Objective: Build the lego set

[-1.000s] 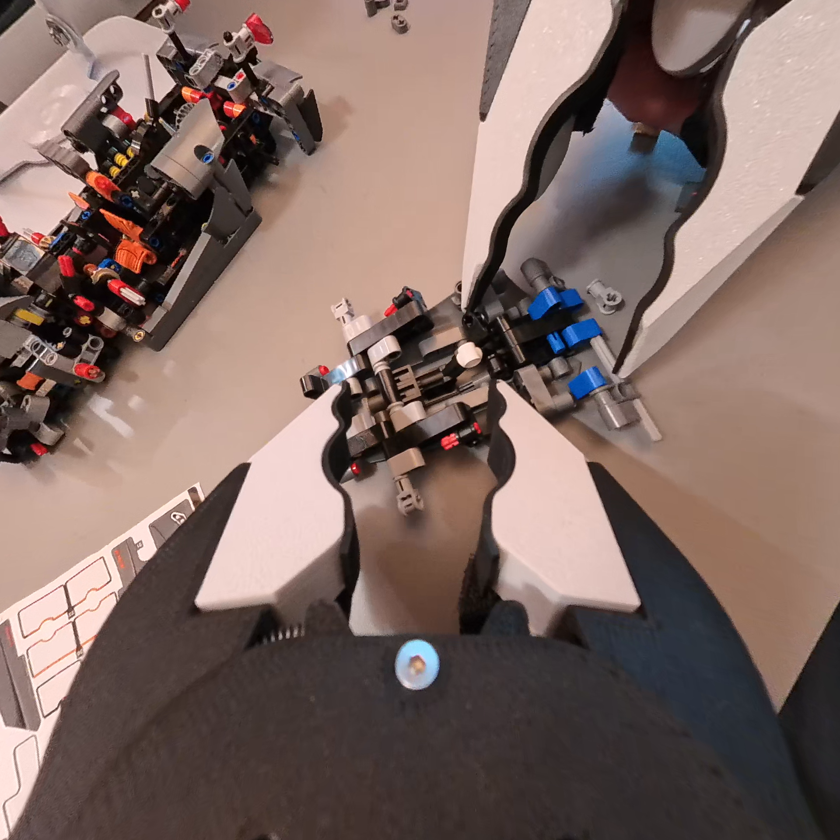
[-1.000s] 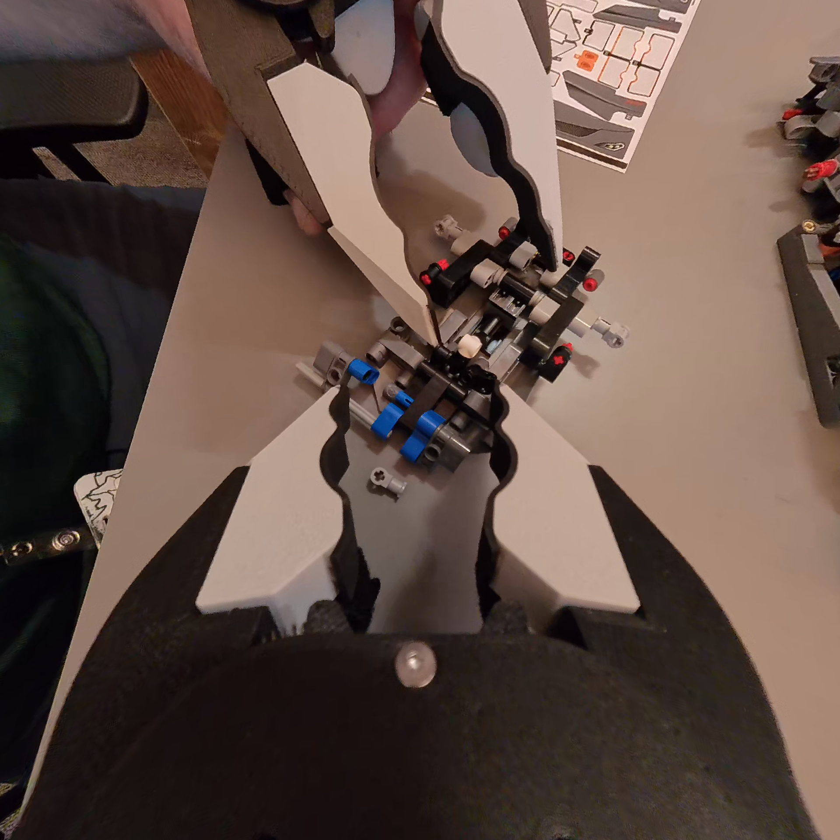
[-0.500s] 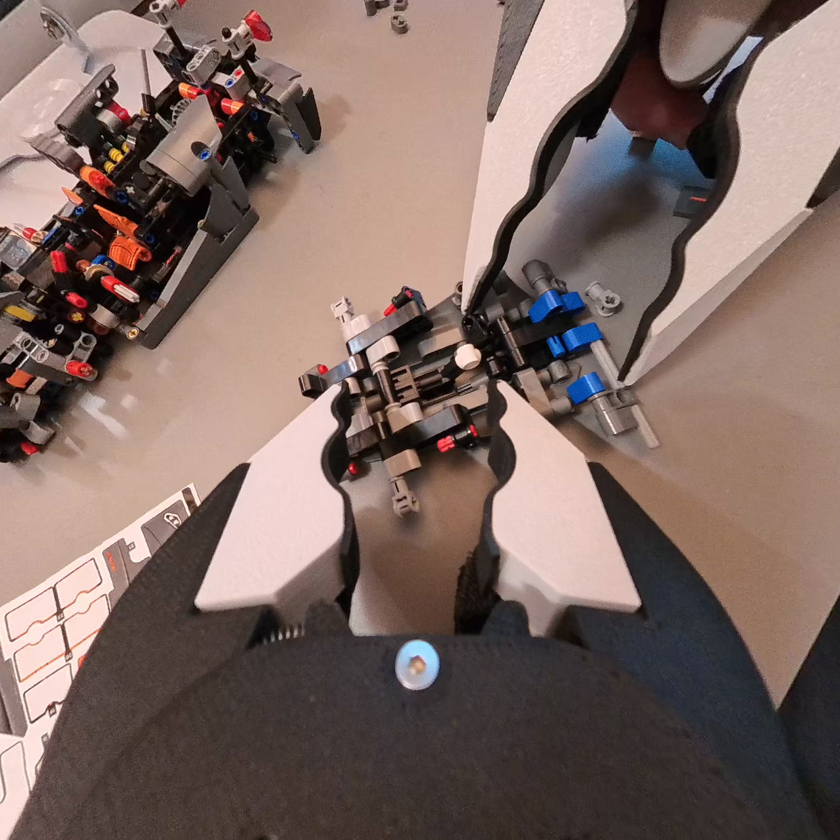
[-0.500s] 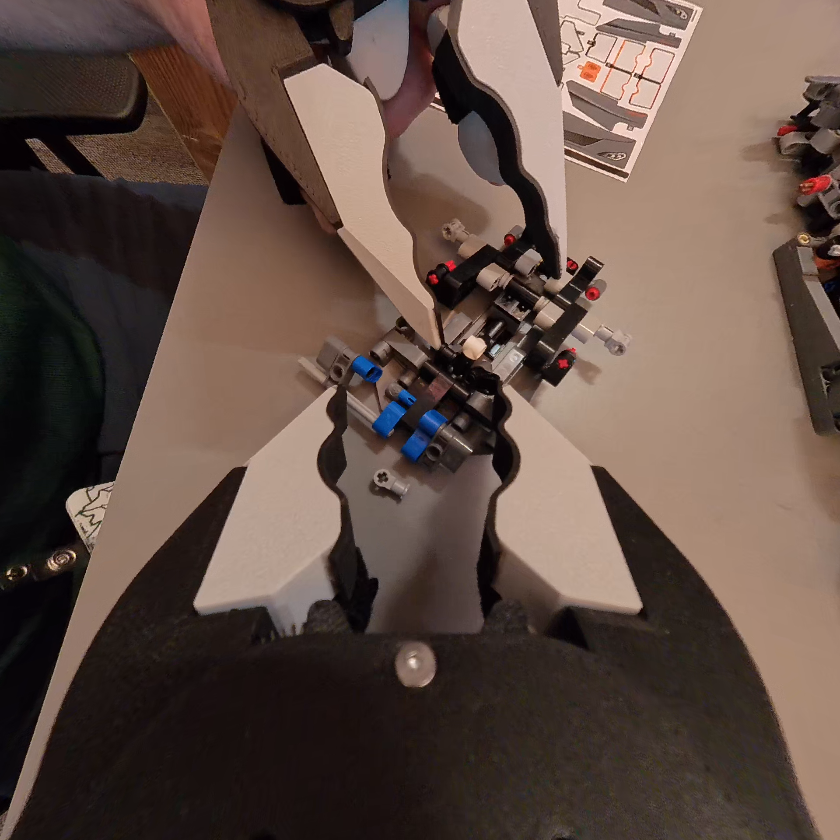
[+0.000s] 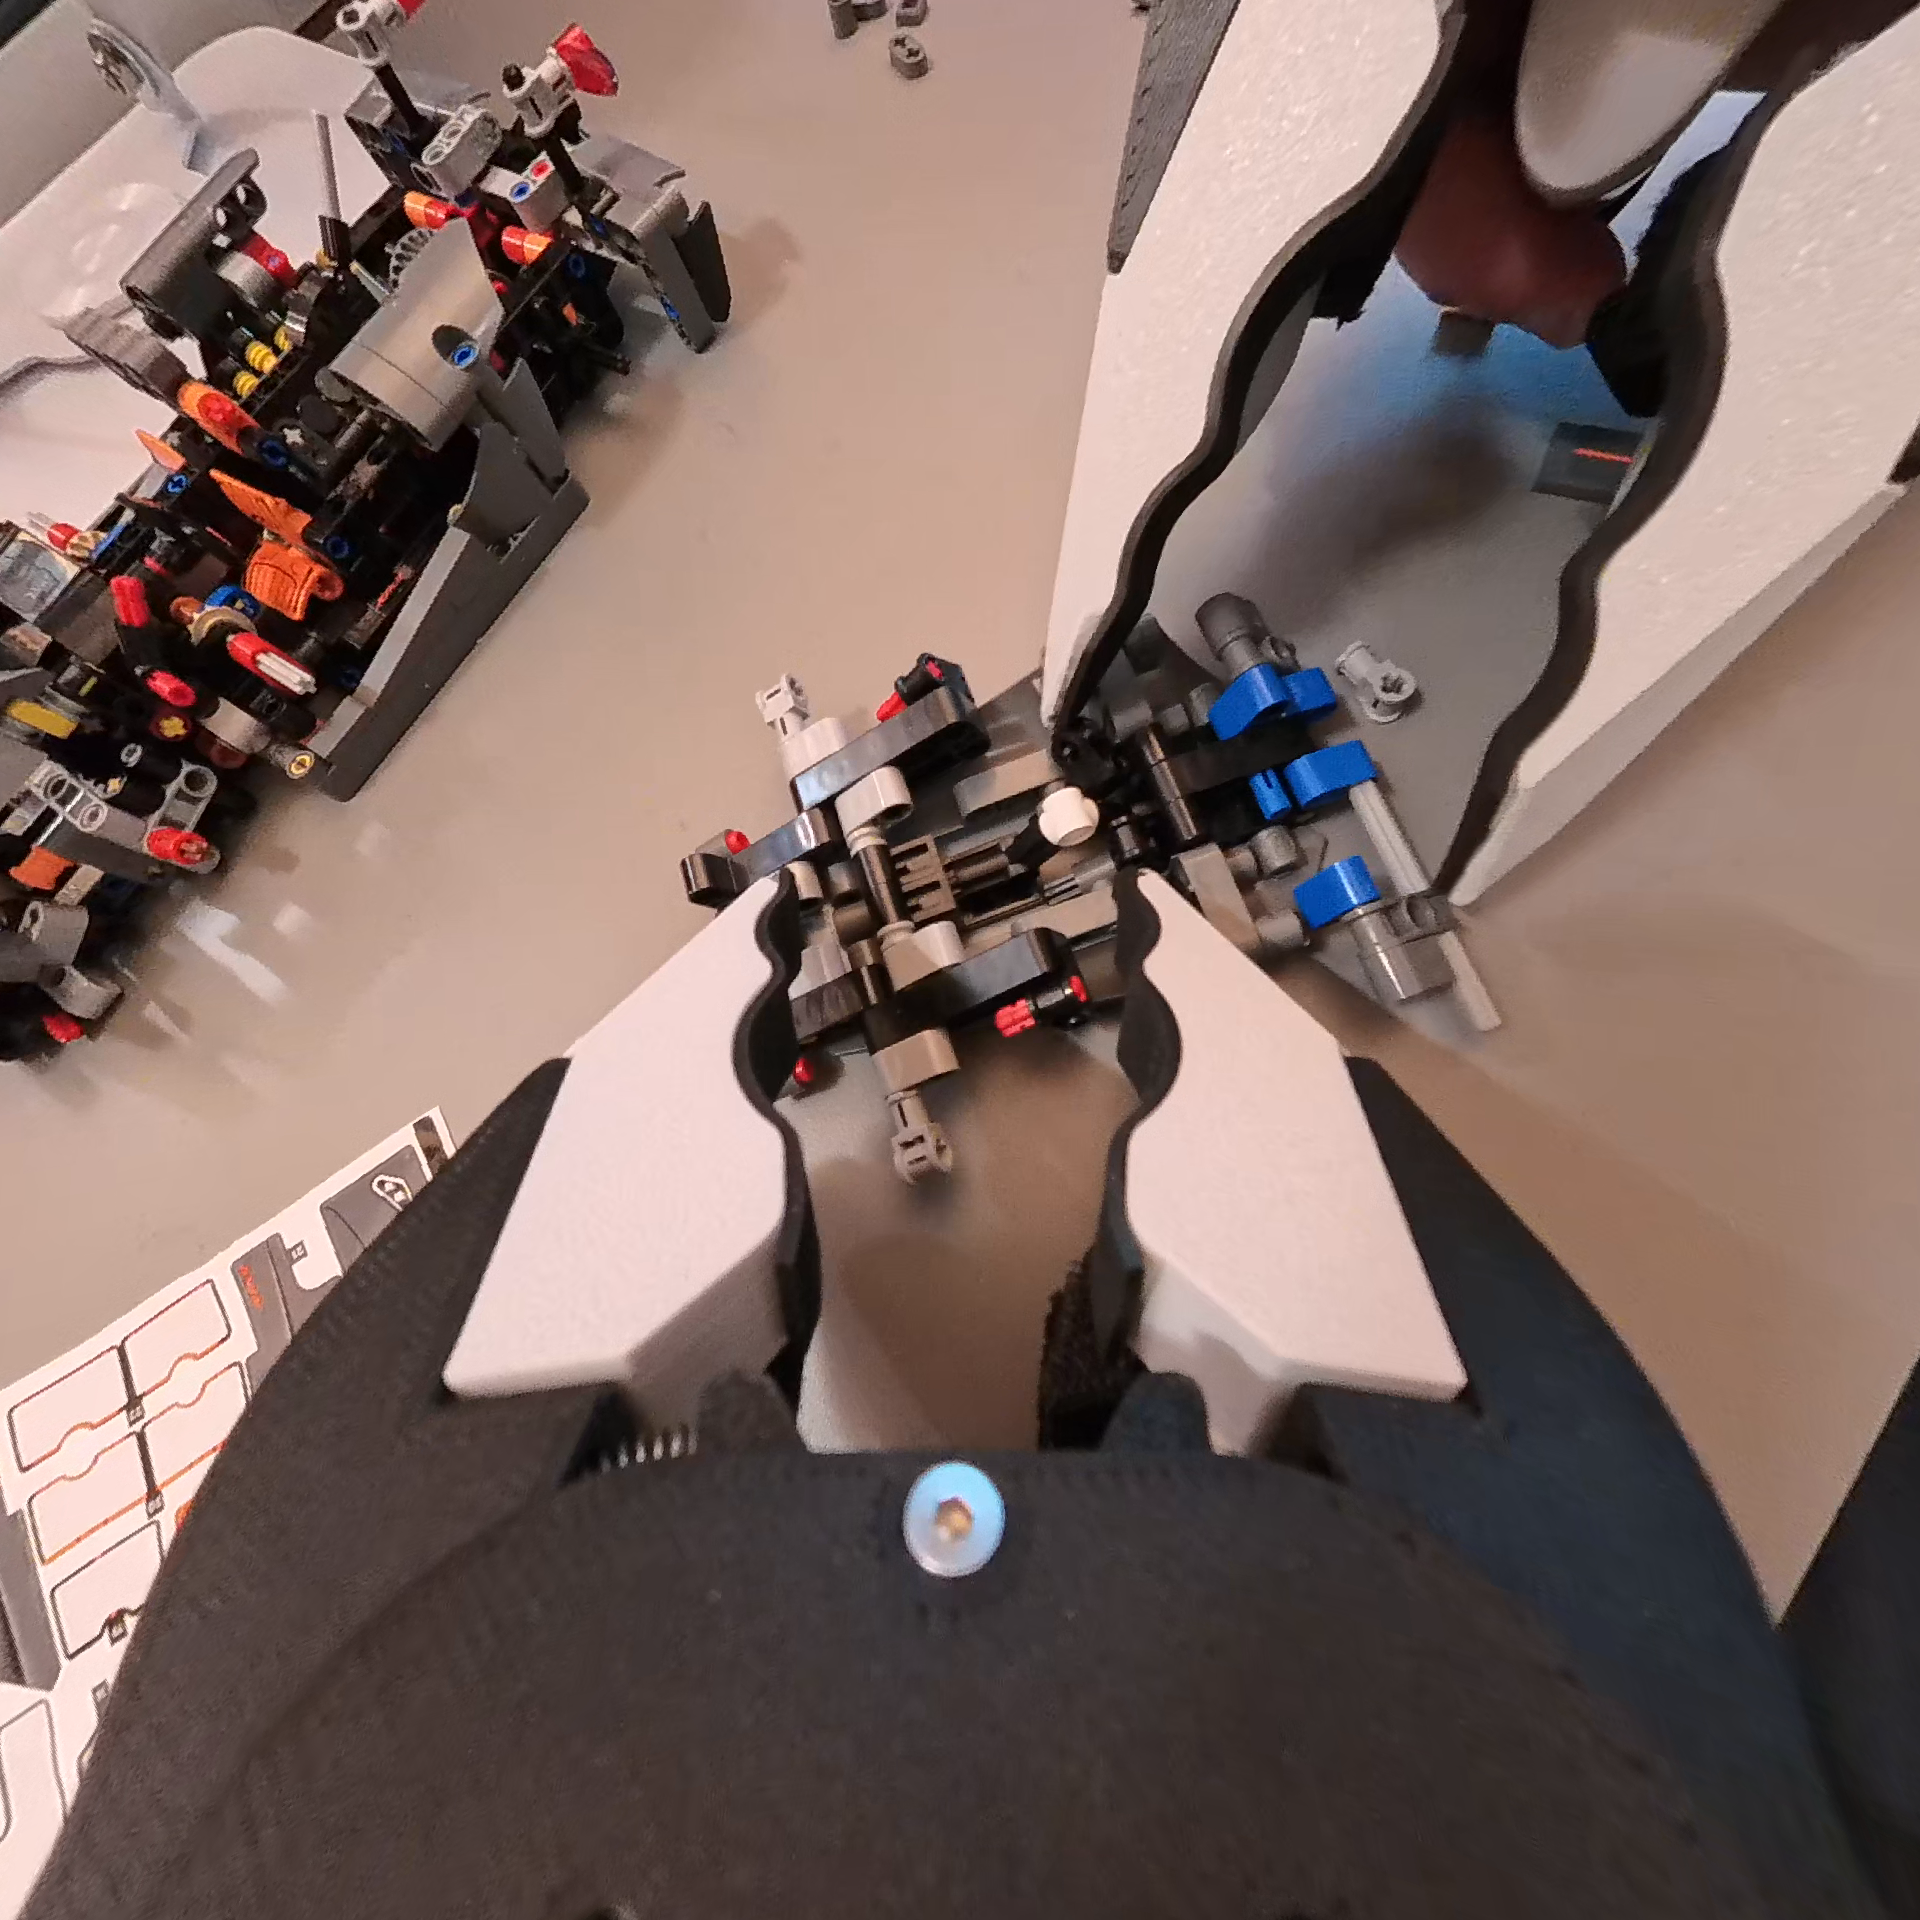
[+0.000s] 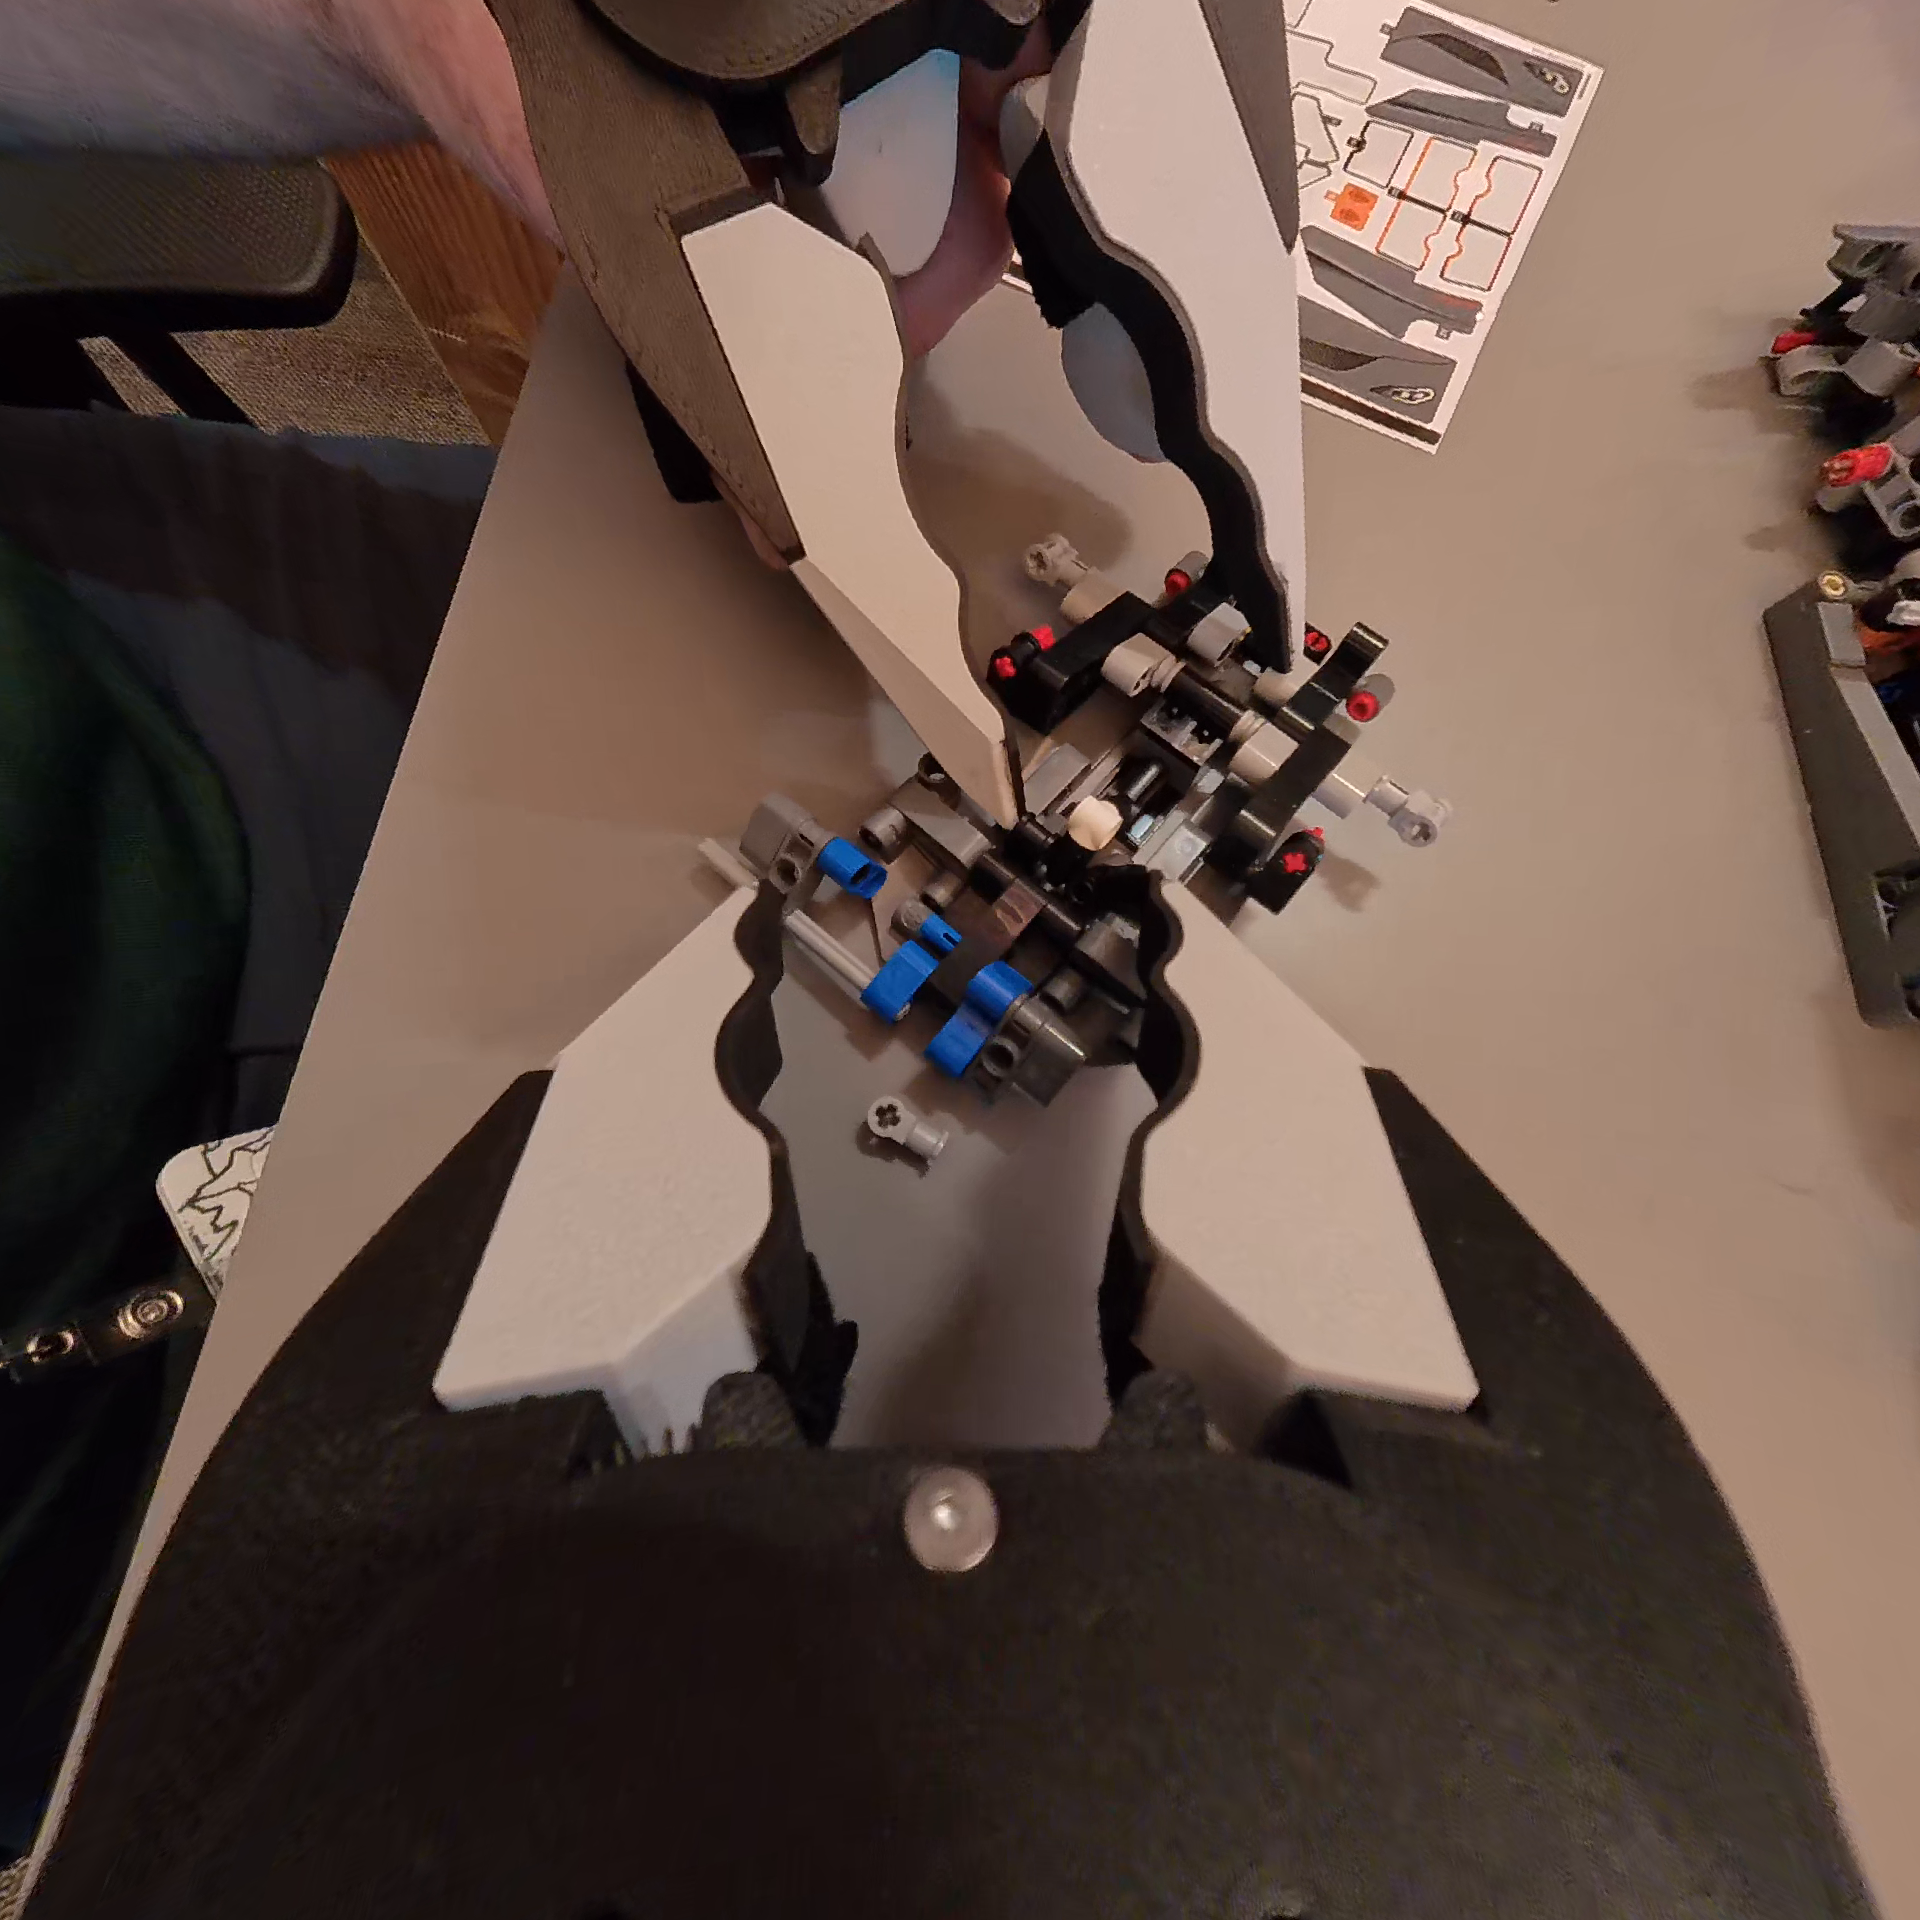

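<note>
A small black and grey lego sub-assembly point(image 5: 914, 894) with red pins lies on the grey table; it also shows in the right wrist view point(image 6: 1174, 717). Its far end carries blue connectors point(image 5: 1320, 774) and a cream knob point(image 5: 1067, 816). My left gripper point(image 5: 951, 894) is open, its fingertips straddling the black-beam end. My right gripper point(image 6: 956, 888) is open and straddles the blue connectors point(image 6: 977, 997) from the opposite side. Each gripper shows in the other's view, the right one point(image 5: 1257, 800) and the left one point(image 6: 1132, 727). A loose grey connector point(image 6: 904, 1122) lies between the right fingers.
A large, part-built lego model point(image 5: 312, 468) stands at the left, and its dark grey panel point(image 6: 1849, 790) shows at the right. A sticker sheet point(image 5: 135, 1403) lies near the left gripper. Small loose pieces point(image 5: 894, 31) lie farther off. The table edge point(image 6: 416, 779) runs close by.
Both grippers stay around the sub-assembly with the same finger gap. The views have only shifted slightly and the sub-assembly has not visibly moved.
</note>
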Available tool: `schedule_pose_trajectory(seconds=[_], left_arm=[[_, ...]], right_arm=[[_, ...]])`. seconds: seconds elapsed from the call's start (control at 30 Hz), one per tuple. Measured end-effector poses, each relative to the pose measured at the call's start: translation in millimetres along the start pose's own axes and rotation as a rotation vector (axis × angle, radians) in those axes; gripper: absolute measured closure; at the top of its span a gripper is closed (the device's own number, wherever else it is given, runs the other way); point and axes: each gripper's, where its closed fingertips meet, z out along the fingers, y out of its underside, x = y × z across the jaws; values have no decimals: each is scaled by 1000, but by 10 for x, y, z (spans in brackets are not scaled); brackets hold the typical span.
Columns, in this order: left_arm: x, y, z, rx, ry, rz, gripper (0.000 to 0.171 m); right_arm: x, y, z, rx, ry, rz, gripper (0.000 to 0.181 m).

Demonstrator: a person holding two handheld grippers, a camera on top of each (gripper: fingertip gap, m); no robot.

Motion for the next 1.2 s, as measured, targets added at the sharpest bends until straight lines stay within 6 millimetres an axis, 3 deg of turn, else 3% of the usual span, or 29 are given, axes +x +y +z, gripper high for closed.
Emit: schedule_pose_trajectory(seconds=[0.63,0.97,1.2], left_arm=[[8,-18,14,-6,0,8,112],[-53,47,-104,-32,-47,12,110],[-56,94,-143,-40,-56,10,112]], right_arm=[[-72,-72,11,22,-15,-21,113],[108,-61,-214,81,35,52,117],[188,55,-222,53,56,95,123]])
